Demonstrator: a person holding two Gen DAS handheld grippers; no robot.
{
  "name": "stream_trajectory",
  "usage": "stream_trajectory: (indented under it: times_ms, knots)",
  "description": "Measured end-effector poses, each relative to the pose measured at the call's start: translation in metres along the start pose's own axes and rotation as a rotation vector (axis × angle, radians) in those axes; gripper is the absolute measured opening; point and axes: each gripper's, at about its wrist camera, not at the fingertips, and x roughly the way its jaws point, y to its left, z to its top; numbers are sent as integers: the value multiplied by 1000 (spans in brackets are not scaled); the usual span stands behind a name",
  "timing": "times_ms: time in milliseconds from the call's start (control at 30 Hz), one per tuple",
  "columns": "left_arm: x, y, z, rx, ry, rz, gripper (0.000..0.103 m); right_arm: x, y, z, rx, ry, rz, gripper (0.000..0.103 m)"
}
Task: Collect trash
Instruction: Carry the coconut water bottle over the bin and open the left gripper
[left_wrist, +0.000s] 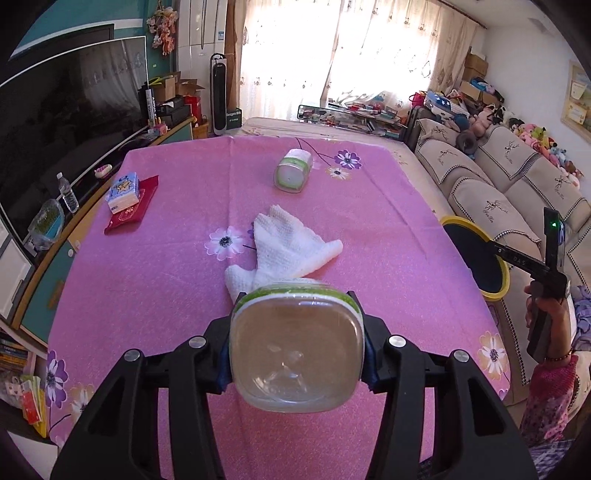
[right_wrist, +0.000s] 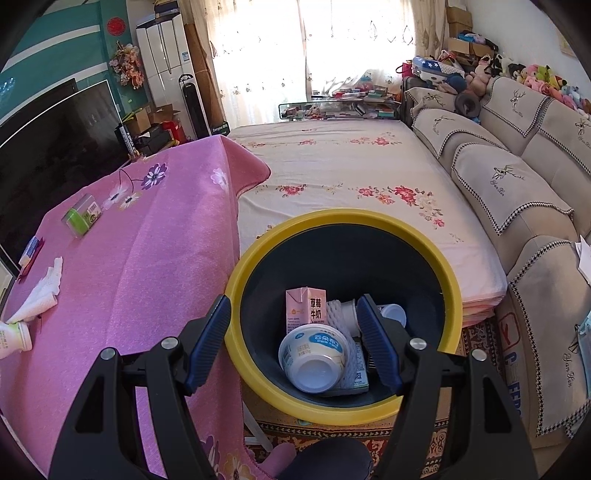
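Observation:
My left gripper is shut on a clear plastic bottle with a green band, held above the pink table; its base faces the camera. A crumpled white paper towel lies just beyond it. A second green-banded bottle lies on its side farther back. My right gripper is open and empty over the yellow-rimmed trash bin, which holds a pink milk carton, a white cup and other trash. The bin also shows at the table's right edge in the left wrist view.
A tissue pack on a red packet lies at the table's left. A TV and cabinet with a water bottle stand left of the table. A floral-covered bed and a sofa are to the right.

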Motion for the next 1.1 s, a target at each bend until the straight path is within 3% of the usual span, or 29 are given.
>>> stream_trajectory:
  times_ms: [300, 633, 867, 1100]
  knots:
    - [-26, -2, 23, 1, -102, -22, 51, -4, 0, -1, 0, -3, 3, 67]
    - [-35, -39, 55, 80, -146, -58, 51, -11, -8, -1, 8, -13, -4, 67]
    - [-8, -81, 80, 144, -110, -130, 51, -24, -24, 1, 27, -36, -27, 67]
    - [26, -164, 106, 256, -91, -245, 51, -41, -57, 4, 53, -65, -63, 67]
